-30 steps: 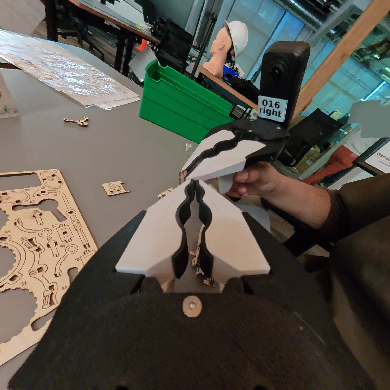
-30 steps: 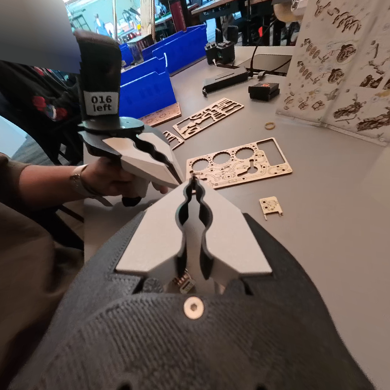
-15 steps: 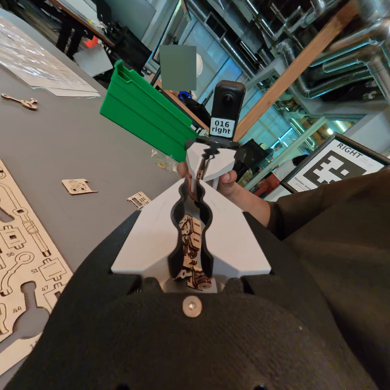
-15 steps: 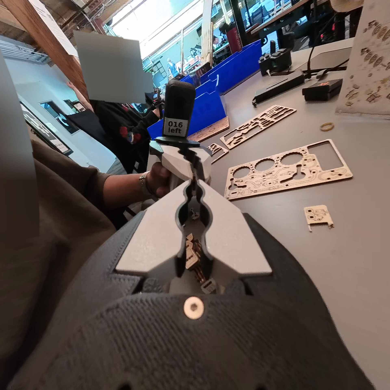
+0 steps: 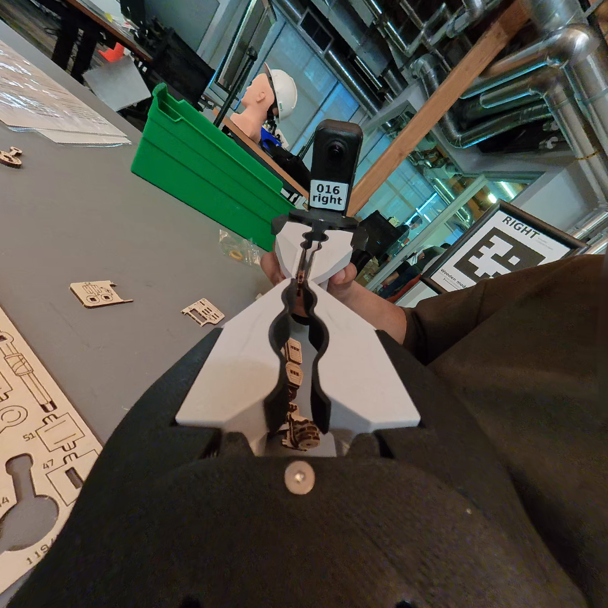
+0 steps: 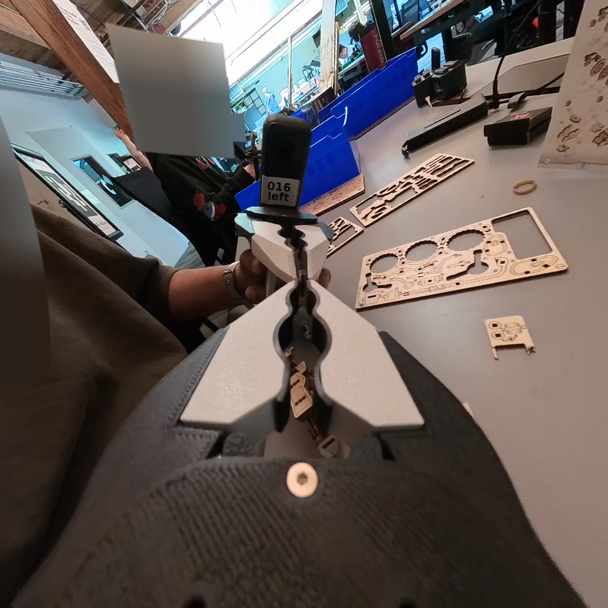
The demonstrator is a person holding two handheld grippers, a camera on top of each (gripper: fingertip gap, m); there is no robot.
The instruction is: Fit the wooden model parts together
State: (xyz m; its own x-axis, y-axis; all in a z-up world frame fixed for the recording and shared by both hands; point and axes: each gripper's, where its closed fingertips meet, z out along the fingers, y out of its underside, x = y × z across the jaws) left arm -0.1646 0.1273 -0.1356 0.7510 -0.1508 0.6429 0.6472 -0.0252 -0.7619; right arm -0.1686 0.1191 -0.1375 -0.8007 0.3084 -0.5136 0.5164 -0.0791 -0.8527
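Note:
My two grippers are raised above the grey table and point at each other, tip to tip. In the left wrist view my left gripper (image 5: 300,284) is shut on a jointed wooden model part (image 5: 293,371) that runs back between its fingers. The right gripper (image 5: 307,263) faces it just beyond, with a thin wooden edge where the tips meet. In the right wrist view my right gripper (image 6: 301,285) is shut on a similar wooden model part (image 6: 301,391). The left gripper (image 6: 297,263) meets it head on. How the two parts touch is hidden by the fingertips.
A punched wooden sheet (image 5: 36,427) and two small wooden cards (image 5: 98,292) (image 5: 202,311) lie to the left, with a green bin (image 5: 204,184) behind. To the right are a wooden sheet (image 6: 460,263), a small card (image 6: 508,335), blue bins (image 6: 329,158) and a seated person (image 6: 184,197). Both grippers' tips are close together, under 4 cm apart. From either gripper's tips it is about 15 centimeters to the small card (image 6: 508,335).
Both grippers have lifted and turned from a side-by-side angle to face each other straight on. The tips have closed the distance and now meet. Both stay shut.

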